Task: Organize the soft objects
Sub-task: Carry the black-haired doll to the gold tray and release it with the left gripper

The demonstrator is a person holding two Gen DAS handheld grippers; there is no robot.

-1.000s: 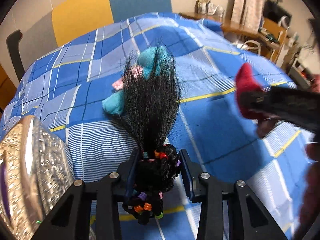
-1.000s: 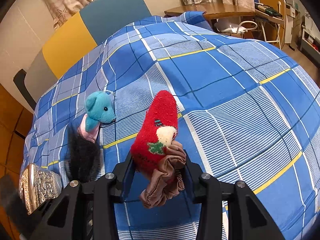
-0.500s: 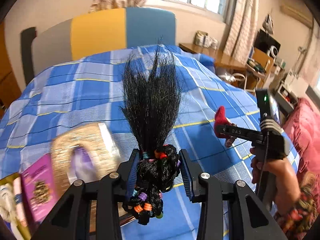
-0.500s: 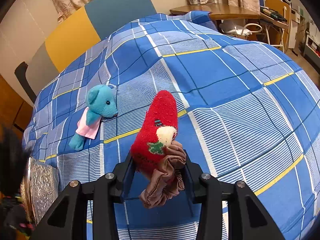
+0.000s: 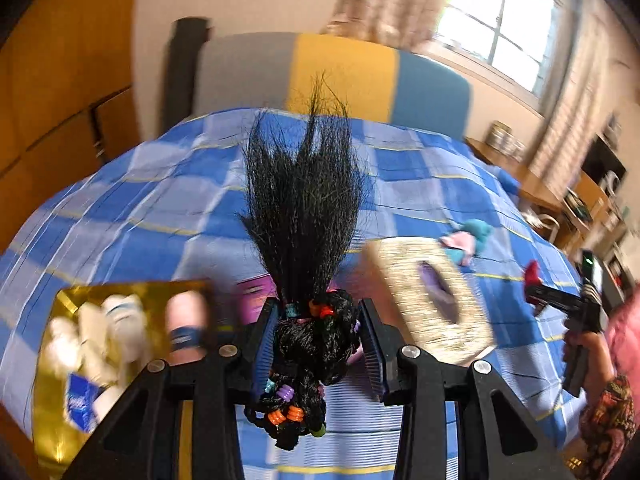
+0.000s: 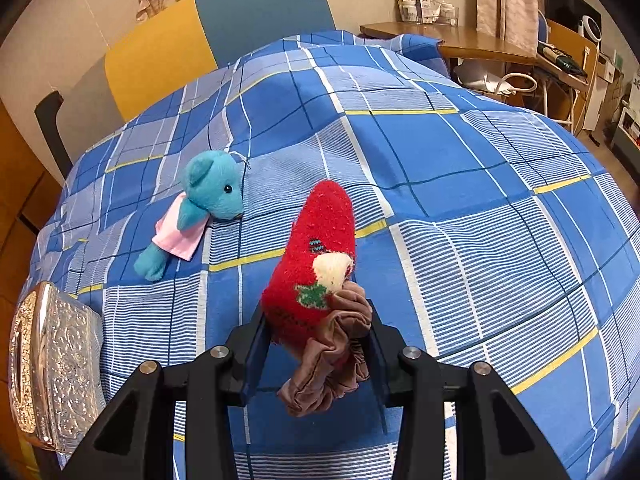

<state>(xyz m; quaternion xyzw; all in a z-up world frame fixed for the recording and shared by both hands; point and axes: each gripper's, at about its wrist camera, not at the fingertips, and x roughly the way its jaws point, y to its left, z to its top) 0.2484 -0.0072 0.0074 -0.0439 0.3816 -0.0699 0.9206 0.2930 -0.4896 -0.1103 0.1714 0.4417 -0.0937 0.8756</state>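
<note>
My left gripper (image 5: 318, 330) is shut on a black hairpiece (image 5: 306, 216) with coloured beads, held above the blue plaid bed. My right gripper (image 6: 316, 340) is shut on a red fuzzy sock (image 6: 316, 252) together with a brown scrunchie (image 6: 332, 364). A blue teddy bear in a pink shirt (image 6: 200, 208) lies on the bedspread to the left of the sock; it shows small in the left wrist view (image 5: 466, 242). The right gripper shows at the far right of the left wrist view (image 5: 560, 304).
A silver embossed tissue box (image 6: 52, 364) sits at the bed's left edge, also in the left wrist view (image 5: 434, 300). A gold box with white soft items (image 5: 100, 356) is at lower left. A padded headboard (image 6: 224, 28) and a wooden desk (image 6: 480, 42) stand behind the bed.
My left gripper has swung left with the hairpiece, bringing the gold box into view and shifting the tissue box to the right. The right gripper has stayed almost still with the sock and scrunchie.
</note>
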